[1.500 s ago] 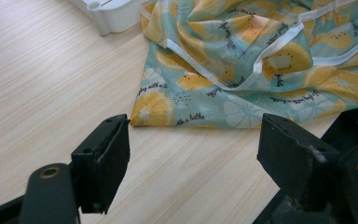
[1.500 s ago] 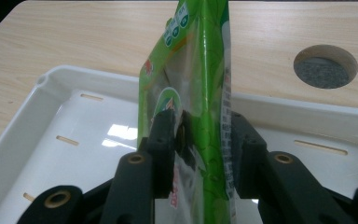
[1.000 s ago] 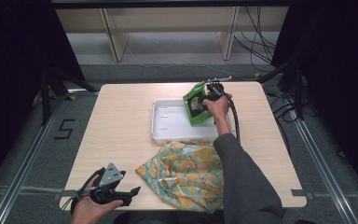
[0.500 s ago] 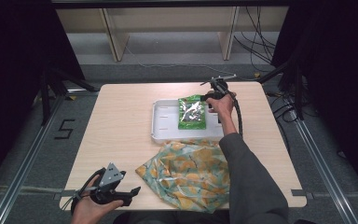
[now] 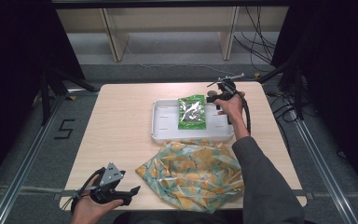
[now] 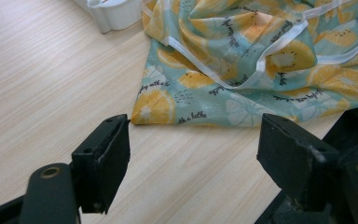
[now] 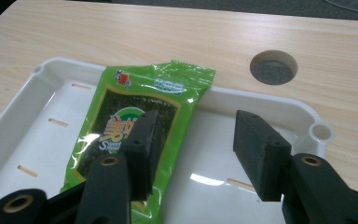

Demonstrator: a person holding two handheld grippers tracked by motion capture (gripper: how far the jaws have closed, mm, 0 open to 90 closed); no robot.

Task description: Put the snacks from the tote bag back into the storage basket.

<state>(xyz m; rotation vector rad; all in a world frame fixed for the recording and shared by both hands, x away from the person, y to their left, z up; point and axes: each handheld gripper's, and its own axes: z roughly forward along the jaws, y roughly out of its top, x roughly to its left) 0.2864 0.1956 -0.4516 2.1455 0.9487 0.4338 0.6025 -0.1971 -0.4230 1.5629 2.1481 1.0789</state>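
Packet (image 5: 191, 112) lying in the tray (image 5: 165, 133), seemingly flat. Right gripper (image 5: 213, 98) just opened, nothing between its jaws: lift straight clear, no snagging the foil. Left gripper (image 5: 133, 192) wide, empty, near the cloth (image 5: 191, 172).

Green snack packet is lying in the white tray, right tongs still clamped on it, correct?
Not clamped. The right tongs have just been opening and stand clear of the green snack packet, which does lie in the white tray, as the right gripper view shows.
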